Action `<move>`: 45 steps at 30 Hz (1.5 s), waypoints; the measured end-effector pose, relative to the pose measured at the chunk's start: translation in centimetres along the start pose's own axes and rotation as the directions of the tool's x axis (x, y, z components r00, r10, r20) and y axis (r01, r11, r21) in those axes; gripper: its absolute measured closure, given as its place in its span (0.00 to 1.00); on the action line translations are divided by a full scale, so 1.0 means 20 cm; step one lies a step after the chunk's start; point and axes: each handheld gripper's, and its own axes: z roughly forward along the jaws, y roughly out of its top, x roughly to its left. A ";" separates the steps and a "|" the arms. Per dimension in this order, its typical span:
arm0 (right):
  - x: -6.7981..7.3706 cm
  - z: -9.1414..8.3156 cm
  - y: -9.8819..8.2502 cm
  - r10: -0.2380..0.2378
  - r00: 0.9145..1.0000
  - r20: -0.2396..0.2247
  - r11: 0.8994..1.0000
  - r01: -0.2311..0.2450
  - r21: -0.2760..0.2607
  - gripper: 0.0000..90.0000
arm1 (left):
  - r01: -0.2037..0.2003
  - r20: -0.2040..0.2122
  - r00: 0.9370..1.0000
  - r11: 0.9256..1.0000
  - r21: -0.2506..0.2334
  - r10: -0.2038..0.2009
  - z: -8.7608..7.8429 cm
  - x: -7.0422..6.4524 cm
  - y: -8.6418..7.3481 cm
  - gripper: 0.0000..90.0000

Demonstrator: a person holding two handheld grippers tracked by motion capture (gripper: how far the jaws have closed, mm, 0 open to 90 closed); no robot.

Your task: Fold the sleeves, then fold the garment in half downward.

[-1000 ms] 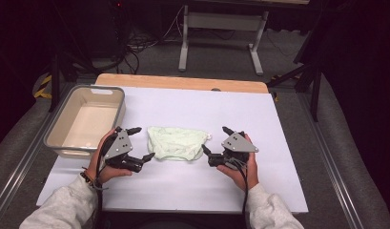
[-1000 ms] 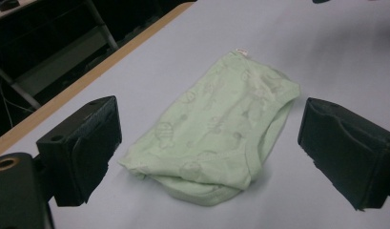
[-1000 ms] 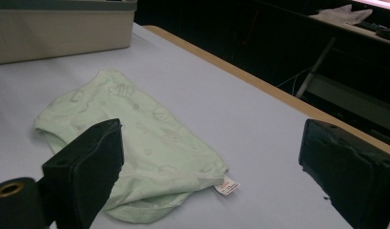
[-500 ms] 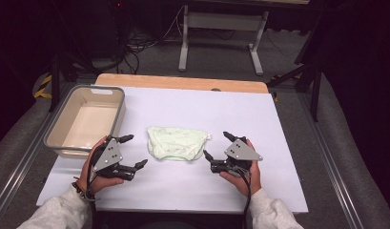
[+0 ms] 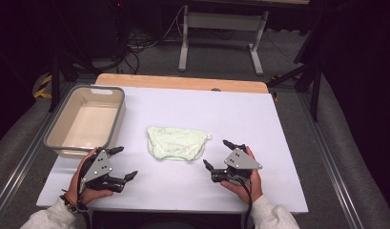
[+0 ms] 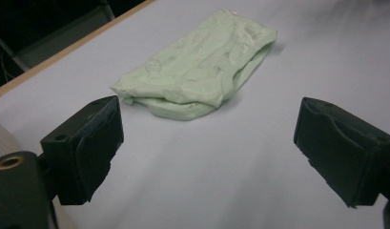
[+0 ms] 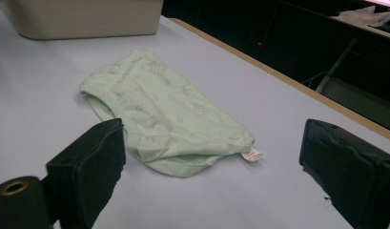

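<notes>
We count two tongs, one folded garment and one bin on the white surface (image 5: 288,124). The left tongs (image 5: 120,163) sit in our left hand (image 5: 90,183) near the front left edge, and their jaws stand wide apart with nothing between them. The right tongs (image 5: 220,154) sit in our right hand (image 5: 242,179) toward the front right, and their jaws are wide apart too, with nothing gripped.

The one pale green garment (image 5: 176,143) lies folded flat near the middle of the surface, between the two tongs and a little farther from us than both. Neither pair of tongs touches it. In the left gripper view the garment (image 6: 202,71) lies ahead of the open jaws, clear of them. In the right gripper view the garment (image 7: 164,114) lies ahead as well, with one small white tag (image 7: 253,155) showing at its near corner.

The single grey bin (image 5: 59,125) stands at the left side of the surface, just beyond the left tongs, well apart from the garment.
</notes>
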 end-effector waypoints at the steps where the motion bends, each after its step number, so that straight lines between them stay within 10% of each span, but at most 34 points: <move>1: 0.00 0.00 0.00 0.005 1.000 0.004 1.000 -0.005 0.004 0.09 | 0.009 0.011 1.000 1.000 0.000 -0.009 0.00 0.00 -0.01 0.11; 17: 0.03 0.02 -0.02 0.041 0.998 -0.045 0.999 -0.039 0.038 0.12 | 0.075 0.004 0.997 0.997 -0.012 -0.075 -0.01 -0.01 0.00 0.13; 31: 0.14 0.15 0.04 0.045 0.982 -0.185 0.994 -0.025 0.107 0.22 | 0.132 0.071 0.989 0.991 0.016 -0.133 0.19 0.02 0.11 0.12; 39: 0.17 0.32 0.18 0.021 0.970 -0.242 0.996 0.001 0.091 0.35 | 0.237 -0.022 0.971 0.968 0.080 -0.236 0.37 0.17 0.20 0.21; 45: 0.26 0.46 0.23 -0.007 0.961 -0.275 0.993 0.039 0.113 0.44 | 0.226 -0.047 0.974 0.964 0.140 -0.221 0.50 0.23 0.20 0.37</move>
